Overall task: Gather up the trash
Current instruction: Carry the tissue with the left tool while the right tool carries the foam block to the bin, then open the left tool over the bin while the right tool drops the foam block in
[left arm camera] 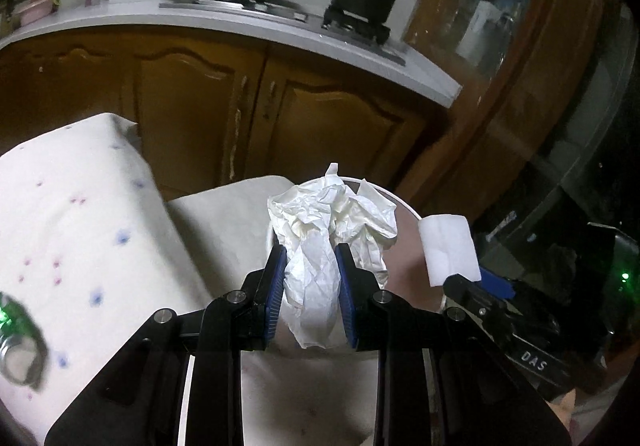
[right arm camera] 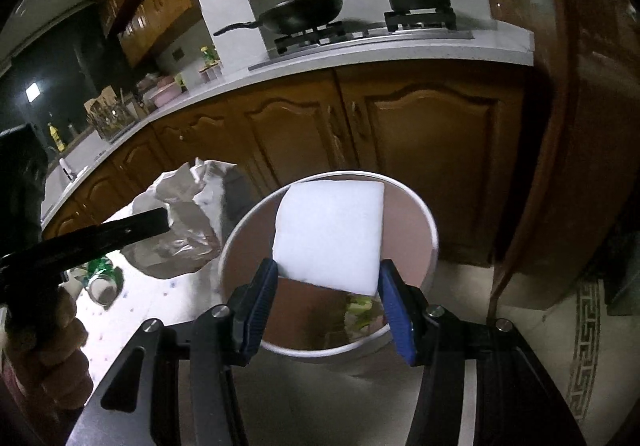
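The step in hand looks like the drop: both pieces of trash are up off the tabletop and carried to the waste bin (right arm camera: pixel 430 230), a round white-rimmed bin with a pinkish inside that stands on the floor in front of the brown kitchen cabinets.

The left gripper (left arm camera: pixel 311 282) has its blue fingers (left arm camera: pixel 276 286) closed on a crumpled white paper wad (left arm camera: pixel 320 230), which bulges out above them. In the left wrist view the wad hangs at the bin's near-left rim; in the right wrist view it sits just left of the bin, so it seems not fully over the opening yet.

The right gripper (right arm camera: pixel 328 296) grips a folded white tissue pad (right arm camera: pixel 330 234) by its lower edge, fingers (right arm camera: pixel 396 314) pressed on either side. In the right wrist view the pad hangs in line with the bin's mouth, with some greenish scraps visible at the bottom of the bin.

Left of the bin, the cloth-covered tabletop (left arm camera: pixel 60 214) with small pink and blue dots carries a green can (right arm camera: pixel 102 278) lying on its side, probably trash not yet collected.

Next, the right fingers need only part to let the pad fall. The left gripper should first come a little further over the bin, then release; the loose wad could catch on the rim if let go too early.
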